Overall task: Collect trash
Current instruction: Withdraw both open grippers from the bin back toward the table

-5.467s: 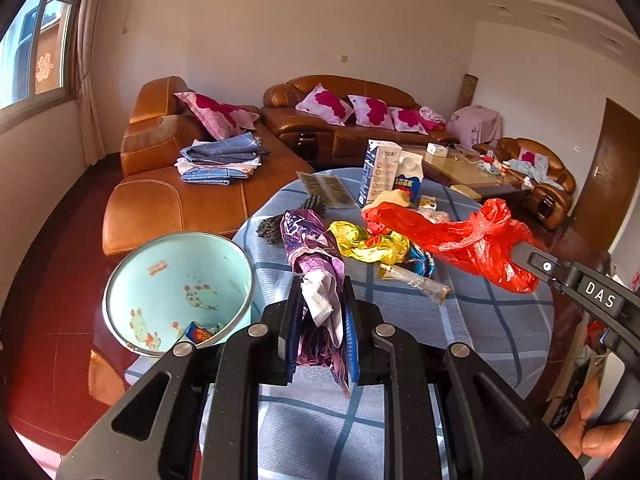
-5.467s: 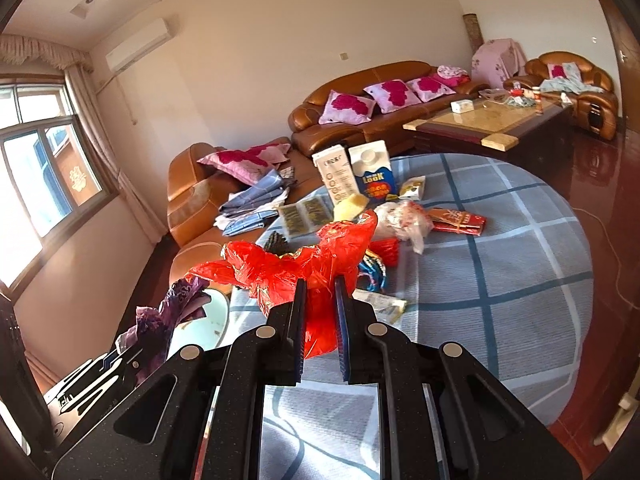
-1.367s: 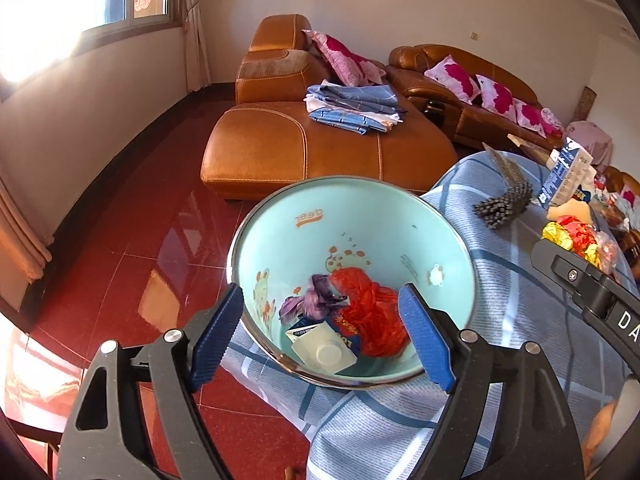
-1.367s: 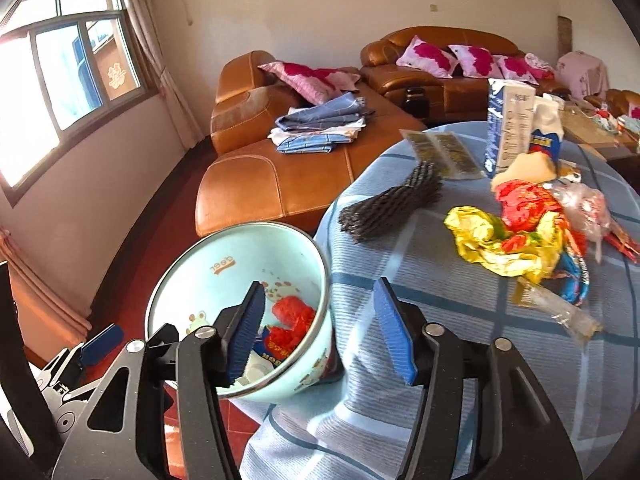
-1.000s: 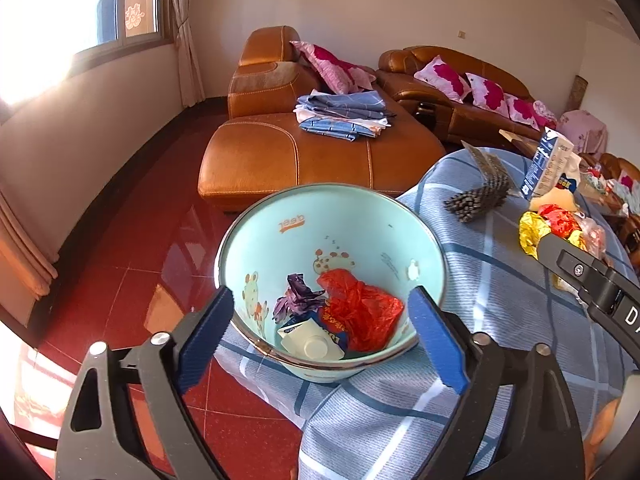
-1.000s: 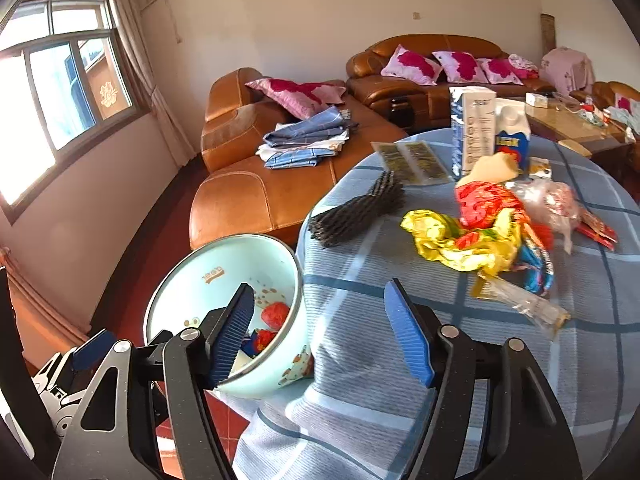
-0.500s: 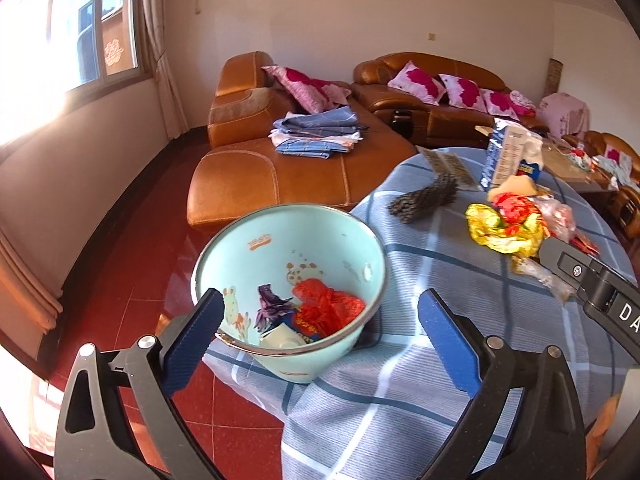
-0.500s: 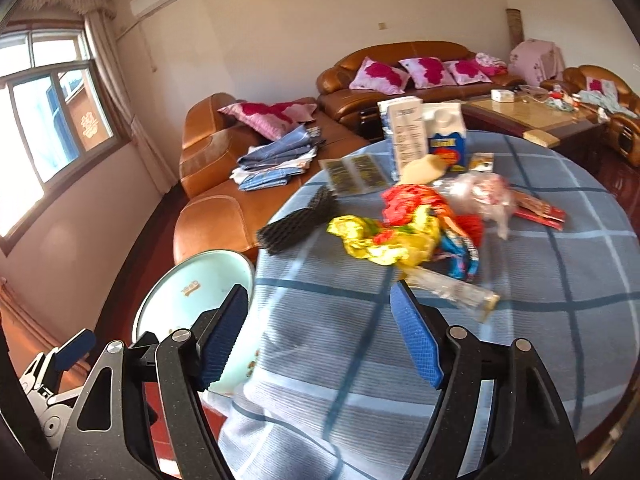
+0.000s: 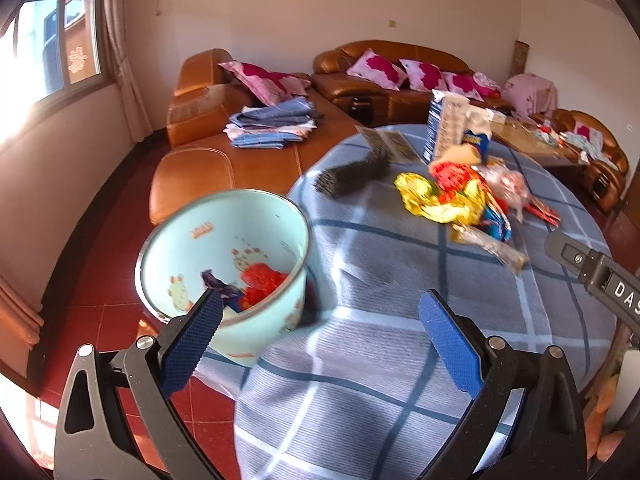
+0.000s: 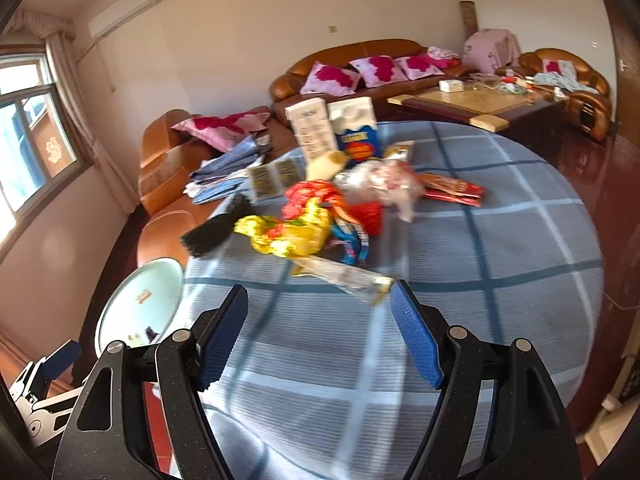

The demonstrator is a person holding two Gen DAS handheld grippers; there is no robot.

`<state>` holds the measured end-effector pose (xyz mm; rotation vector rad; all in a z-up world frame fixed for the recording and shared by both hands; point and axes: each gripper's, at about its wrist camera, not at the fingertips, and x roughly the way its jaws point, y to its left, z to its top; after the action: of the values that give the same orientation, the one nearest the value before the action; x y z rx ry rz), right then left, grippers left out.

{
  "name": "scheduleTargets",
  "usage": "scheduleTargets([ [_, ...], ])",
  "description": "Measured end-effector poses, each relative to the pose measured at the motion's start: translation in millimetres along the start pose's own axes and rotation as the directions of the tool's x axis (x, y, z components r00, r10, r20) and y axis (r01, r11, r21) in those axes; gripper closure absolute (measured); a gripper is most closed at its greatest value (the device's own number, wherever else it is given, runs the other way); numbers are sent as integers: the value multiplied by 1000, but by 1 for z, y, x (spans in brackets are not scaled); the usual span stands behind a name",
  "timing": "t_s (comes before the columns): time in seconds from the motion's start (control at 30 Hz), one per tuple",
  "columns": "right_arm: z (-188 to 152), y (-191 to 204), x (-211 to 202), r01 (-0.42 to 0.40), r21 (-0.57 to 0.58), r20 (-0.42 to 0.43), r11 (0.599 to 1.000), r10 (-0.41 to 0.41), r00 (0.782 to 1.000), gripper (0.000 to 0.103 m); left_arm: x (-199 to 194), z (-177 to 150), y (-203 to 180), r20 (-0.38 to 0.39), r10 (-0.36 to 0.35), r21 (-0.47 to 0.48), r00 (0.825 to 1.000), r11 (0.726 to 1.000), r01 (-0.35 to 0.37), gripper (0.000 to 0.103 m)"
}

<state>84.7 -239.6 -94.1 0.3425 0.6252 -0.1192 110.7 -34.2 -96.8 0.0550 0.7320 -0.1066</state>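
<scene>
Two grippers hang over the near edge of a round table covered in a blue checked cloth (image 10: pixel 500 240), both spread wide with nothing between their blue pads. The left gripper (image 9: pixel 320 332) sits above the table's edge beside a pale turquoise metal bin with cartoon prints (image 9: pixel 208 240), which stands on the red floor against the hanging cloth; inside it lie a crumpled red plastic bag (image 9: pixel 262 280) and a purple wrapper (image 9: pixel 214 280). The right gripper (image 10: pixel 320 328) hovers just short of a clear plastic wrapper (image 10: pixel 344 276) lying flat on the cloth. Beyond that is a heap of loose trash: a crinkled yellow foil wrapper (image 10: pixel 288 236), red and blue packets, and a black bristly brush (image 10: pixel 216 228) to its left. Farther back stand two cartons (image 10: pixel 332 132), with brown leather sofas (image 10: pixel 352 60) along the wall.
</scene>
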Motion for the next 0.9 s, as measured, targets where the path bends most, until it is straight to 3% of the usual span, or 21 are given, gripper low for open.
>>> scheduleTargets([
  [0.33, -3, -34, 25, 60, 6, -53, 998, -60, 997, 30, 28, -11, -18, -46, -51, 37, 998, 998, 53, 7],
  [0.53, 10, -23, 61, 50, -149, -113, 988, -67, 991, 31, 46, -9, -18, -68, -57, 47, 996, 997, 61, 7],
  [0.8, 18, -5, 113, -38, -347, -240, 937, -49, 969, 31, 61, 2, -7, -71, -57, 24, 996, 998, 59, 7],
  [0.87, 16, -3, 121, -47, -373, -261, 927, -56, 964, 37, 65, 5, -5, -74, -56, 15, 996, 998, 57, 7],
  [0.9, 14, -2, 124, -61, -379, -276, 923, -50, 960, 47, 67, 6, -4, -76, -56, 12, 996, 998, 57, 7],
])
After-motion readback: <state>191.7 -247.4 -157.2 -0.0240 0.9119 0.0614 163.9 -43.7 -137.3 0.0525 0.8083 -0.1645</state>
